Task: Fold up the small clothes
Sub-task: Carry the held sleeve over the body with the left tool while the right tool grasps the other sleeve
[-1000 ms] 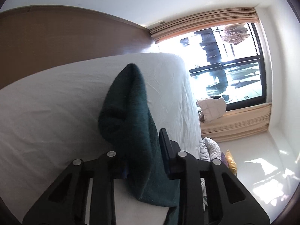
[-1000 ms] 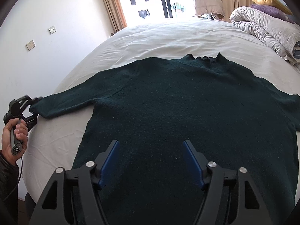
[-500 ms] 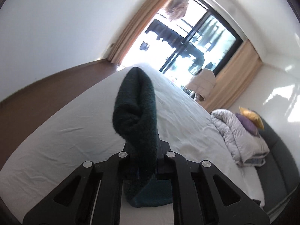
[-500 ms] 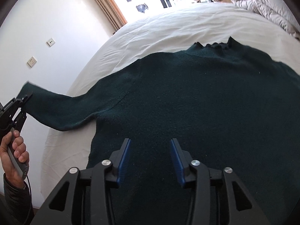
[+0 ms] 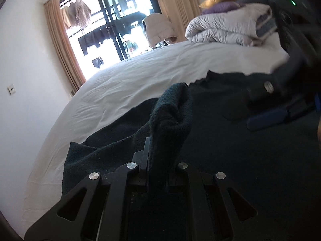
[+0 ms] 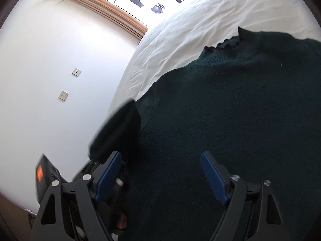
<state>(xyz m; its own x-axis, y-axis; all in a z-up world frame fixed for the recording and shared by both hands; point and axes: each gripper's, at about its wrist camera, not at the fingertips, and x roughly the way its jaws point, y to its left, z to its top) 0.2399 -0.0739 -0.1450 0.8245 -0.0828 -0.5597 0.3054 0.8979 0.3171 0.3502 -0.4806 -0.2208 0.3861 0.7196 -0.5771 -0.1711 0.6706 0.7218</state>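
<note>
A dark green sweater lies flat on the white bed, its frilled collar pointing away from me. My left gripper is shut on the sweater's left sleeve cuff, which stands up out of the jaws and hangs over the sweater body. In the right wrist view that sleeve is a blurred dark shape at the left. My right gripper hovers over the sweater's front. Its jaws are opening and no cloth is pinched between them. One of its blue pads shows at the right of the left wrist view.
The white sheet is bare beyond the collar. A folded grey quilt with yellow and purple pillows lies at the far right. A window with tan curtains stands behind. The bed's left edge runs close to a white wall with sockets.
My left gripper has swung the sleeve from beyond the bed's left edge in over the sweater body, rolling as it went. The right gripper's jaws narrowed, then widened, and it shifted left.
</note>
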